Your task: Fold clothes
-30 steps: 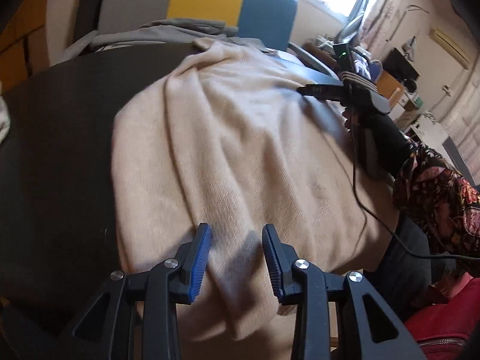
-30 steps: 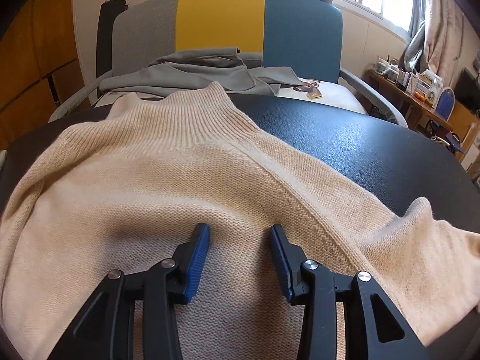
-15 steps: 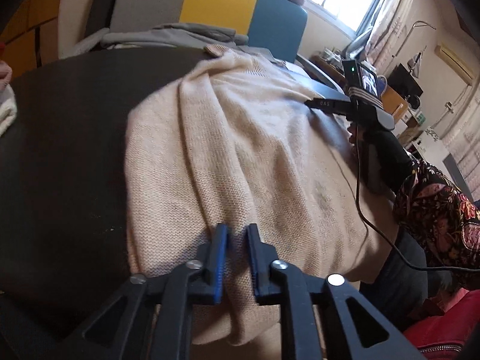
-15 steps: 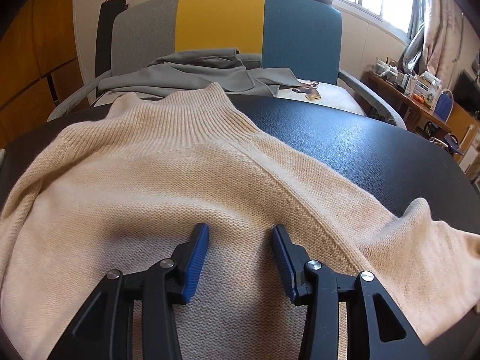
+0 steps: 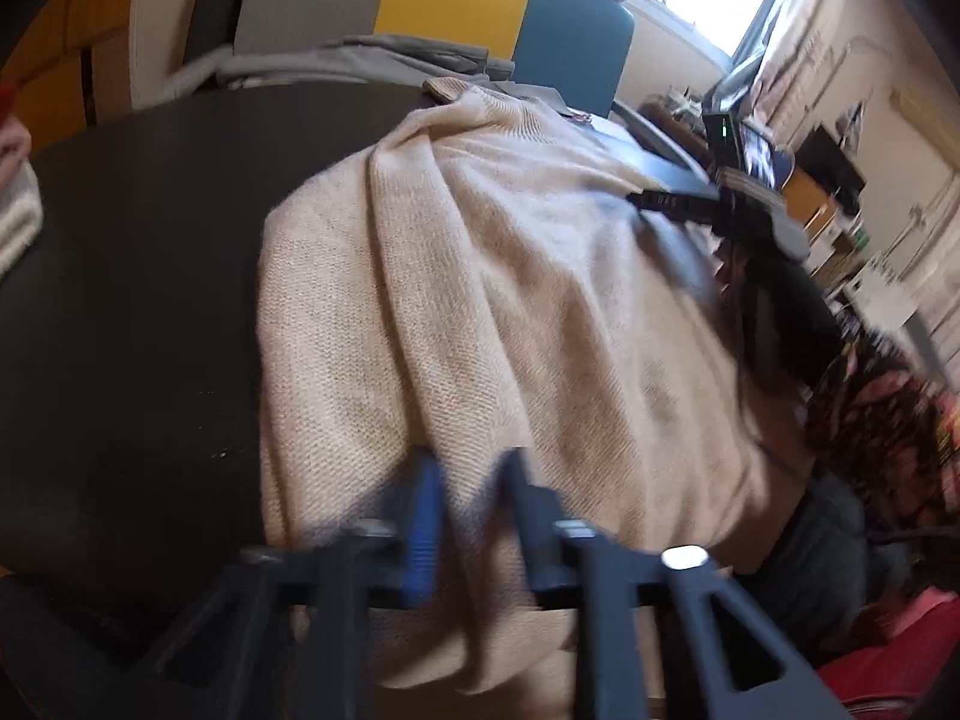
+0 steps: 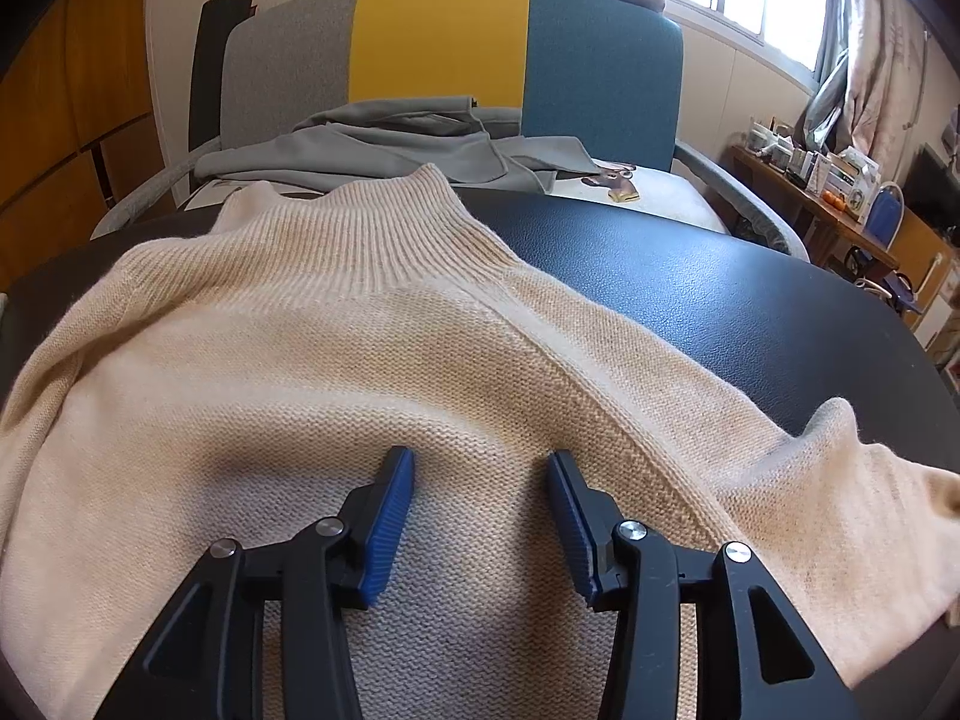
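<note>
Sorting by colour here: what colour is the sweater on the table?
Cream-beige knit sweater, ribbed at the collar; clearest in the right wrist view.

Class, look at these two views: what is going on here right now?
A person with tongs in each hand is folding a cream sweater spread on a dark table. The left tongs are closing on a bunch of fabric at the sweater's near edge. The right tongs stand open over the knit below the collar, gripping nothing. A grey garment lies on the chair behind.
</note>
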Tool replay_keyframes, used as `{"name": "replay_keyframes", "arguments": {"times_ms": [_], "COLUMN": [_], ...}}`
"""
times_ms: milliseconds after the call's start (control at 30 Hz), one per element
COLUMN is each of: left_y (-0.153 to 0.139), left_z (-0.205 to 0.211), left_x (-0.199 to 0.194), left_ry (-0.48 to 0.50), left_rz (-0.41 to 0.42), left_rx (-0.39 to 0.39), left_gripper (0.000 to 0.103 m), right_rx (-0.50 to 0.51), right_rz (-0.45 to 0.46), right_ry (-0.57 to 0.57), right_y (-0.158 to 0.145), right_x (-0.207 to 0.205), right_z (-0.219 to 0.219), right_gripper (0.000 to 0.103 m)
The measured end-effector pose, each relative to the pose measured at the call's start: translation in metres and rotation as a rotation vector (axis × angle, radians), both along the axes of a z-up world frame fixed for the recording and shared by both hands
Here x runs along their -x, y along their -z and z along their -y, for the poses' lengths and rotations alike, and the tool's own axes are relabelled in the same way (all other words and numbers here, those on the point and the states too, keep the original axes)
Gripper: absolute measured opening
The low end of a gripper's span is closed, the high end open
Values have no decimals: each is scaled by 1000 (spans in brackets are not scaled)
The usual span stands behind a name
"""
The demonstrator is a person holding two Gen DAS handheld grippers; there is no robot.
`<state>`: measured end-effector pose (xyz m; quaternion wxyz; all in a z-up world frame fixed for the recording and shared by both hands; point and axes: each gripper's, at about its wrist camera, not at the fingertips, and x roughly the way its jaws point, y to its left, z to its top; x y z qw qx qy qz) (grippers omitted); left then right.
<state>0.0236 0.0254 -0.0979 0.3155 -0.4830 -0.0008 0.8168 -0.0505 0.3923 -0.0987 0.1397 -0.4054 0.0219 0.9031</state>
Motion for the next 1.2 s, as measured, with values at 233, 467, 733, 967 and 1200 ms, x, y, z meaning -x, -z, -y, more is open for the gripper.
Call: {"name": "replay_keyframes", "arguments": {"times_ms": [233, 467, 733, 967, 1200], "left_y": [-51, -97, -86, -46, -58], "left_z": [38, 101, 117, 137, 121], "left_x": [50, 150, 246, 288, 227], "left_ry": [-82, -261, -360, -444, -307], "left_rz": [-83, -238, -332, -290, -236], "left_rx": [3, 187, 487, 656, 237], "left_gripper": [3, 3, 3, 5, 18], "right_rx": [12, 11, 1, 1, -6], "right_rz": [-4, -4, -2, -4, -2], "right_ry": [2, 3, 5, 6, 10], "right_y": [0, 1, 2, 2, 2], "right_x": [0, 0, 1, 1, 2], "right_z": [-2, -1, 1, 0, 1], "right_gripper": [48, 48, 49, 50, 50]}}
